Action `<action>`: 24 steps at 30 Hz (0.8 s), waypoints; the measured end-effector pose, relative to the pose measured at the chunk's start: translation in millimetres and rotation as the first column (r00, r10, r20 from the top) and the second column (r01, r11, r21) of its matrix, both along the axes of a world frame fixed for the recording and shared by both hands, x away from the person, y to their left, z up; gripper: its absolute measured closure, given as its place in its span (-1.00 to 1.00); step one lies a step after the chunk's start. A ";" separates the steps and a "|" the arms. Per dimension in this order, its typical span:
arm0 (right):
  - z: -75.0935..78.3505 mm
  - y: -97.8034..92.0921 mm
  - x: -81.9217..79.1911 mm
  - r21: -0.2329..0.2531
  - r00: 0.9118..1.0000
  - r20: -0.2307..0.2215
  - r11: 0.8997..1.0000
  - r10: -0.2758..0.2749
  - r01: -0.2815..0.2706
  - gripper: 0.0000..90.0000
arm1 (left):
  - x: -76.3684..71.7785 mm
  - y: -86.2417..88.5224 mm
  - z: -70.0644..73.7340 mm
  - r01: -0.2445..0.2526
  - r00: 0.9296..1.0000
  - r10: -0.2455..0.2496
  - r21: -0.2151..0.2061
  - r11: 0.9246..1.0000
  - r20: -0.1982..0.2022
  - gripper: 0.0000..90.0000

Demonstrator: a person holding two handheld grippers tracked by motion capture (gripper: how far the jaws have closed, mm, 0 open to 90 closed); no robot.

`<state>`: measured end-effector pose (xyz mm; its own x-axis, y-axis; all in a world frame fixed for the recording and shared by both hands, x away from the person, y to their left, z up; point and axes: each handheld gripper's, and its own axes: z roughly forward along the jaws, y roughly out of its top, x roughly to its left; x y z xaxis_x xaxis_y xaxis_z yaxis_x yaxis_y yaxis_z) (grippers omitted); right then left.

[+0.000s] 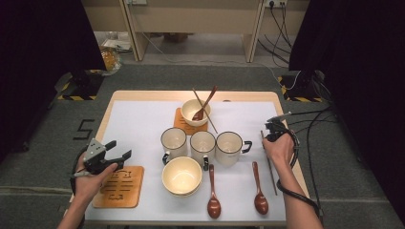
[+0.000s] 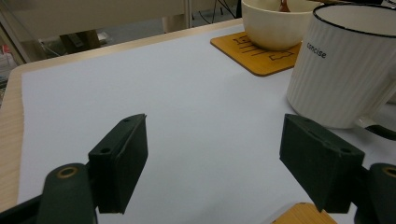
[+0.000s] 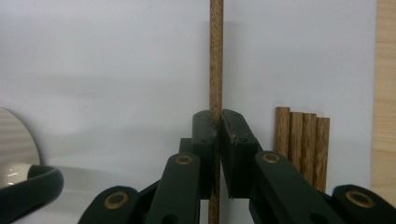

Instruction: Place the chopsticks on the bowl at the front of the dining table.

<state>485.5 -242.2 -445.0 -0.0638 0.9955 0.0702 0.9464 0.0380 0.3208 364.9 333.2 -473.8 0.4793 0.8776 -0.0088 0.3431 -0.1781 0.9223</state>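
My right gripper (image 3: 218,126) is shut on a single wooden chopstick (image 3: 215,56), which runs straight up between its jaws over the white mat. Several more chopsticks (image 3: 301,140) lie side by side just right of the jaws. From above, the right gripper (image 1: 272,136) hovers near the table's right edge, over the chopsticks (image 1: 271,169) lying there. My left gripper (image 1: 119,149) is held open at the left, above an empty wooden coaster (image 1: 119,186). In its own view the left gripper (image 2: 212,149) has nothing between its jaws, and a white ribbed mug (image 2: 345,65) stands to its right.
Three white mugs (image 1: 203,145) stand in a row mid-table. A cream bowl (image 1: 181,175) sits in front of them. Another bowl (image 1: 190,109), holding a spoon and chopsticks, rests on a coaster behind. Two brown spoons (image 1: 213,200) (image 1: 260,198) lie near the front edge.
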 end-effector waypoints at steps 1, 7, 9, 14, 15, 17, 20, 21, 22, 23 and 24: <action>-0.6 0.3 0.7 0.001 1.000 0.000 1.000 -0.001 0.001 0.87 | 0.0 0.1 0.0 0.000 1.000 0.000 0.000 1.000 0.000 -0.49; -5.2 2.9 3.9 -0.004 1.000 -0.003 1.000 0.006 -0.006 0.87 | 0.0 0.3 -0.2 -0.001 1.000 0.001 -0.001 1.000 0.000 -0.49; -6.2 3.4 4.3 -0.004 1.000 -0.007 1.000 0.001 -0.001 0.87 | -0.1 0.2 0.0 0.000 1.000 0.000 0.000 1.000 0.000 -0.49; -7.9 4.1 3.7 -0.007 1.000 -0.005 1.000 0.003 -0.003 0.86 | -0.1 -0.1 -0.1 0.001 1.000 -0.001 0.001 1.000 0.000 -0.49; -8.2 4.1 3.3 -0.005 1.000 -0.002 1.000 0.003 -0.003 0.83 | -0.1 -0.1 -0.2 0.002 1.000 -0.002 0.001 1.000 -0.001 -0.49; -8.4 3.4 2.7 -0.003 1.000 0.003 1.000 0.000 0.000 0.80 | -0.1 -0.1 0.0 0.002 1.000 -0.002 0.002 1.000 0.000 -0.49; -7.5 2.4 0.8 0.005 1.000 0.001 1.000 -0.005 0.005 0.74 | -0.1 0.1 0.1 0.000 1.000 0.000 0.000 1.000 0.001 -0.49; -6.9 2.0 -0.1 0.008 1.000 0.000 1.000 -0.005 0.005 0.72 | -0.2 0.3 0.1 0.000 1.000 0.000 -0.001 1.000 0.001 -0.49; -5.9 1.6 -1.2 0.010 1.000 0.001 1.000 -0.009 0.009 0.71 | -0.3 0.4 0.1 -0.001 1.000 0.001 -0.001 1.000 0.001 -0.49; -4.8 1.0 -2.5 0.008 1.000 0.000 1.000 -0.013 0.013 0.70 | -0.3 0.4 0.1 -0.001 1.000 0.001 -0.002 1.000 0.001 -0.49; -4.0 0.2 -3.9 0.012 1.000 -0.002 1.000 -0.012 0.012 0.68 | -0.4 0.4 0.1 -0.001 1.000 0.001 -0.001 1.000 0.002 -0.49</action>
<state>481.6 -242.0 -449.0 -0.0513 0.9953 0.0821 0.9474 0.0225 0.3192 364.5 333.6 -473.7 0.4787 0.8779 -0.0092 0.3418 -0.1767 0.9230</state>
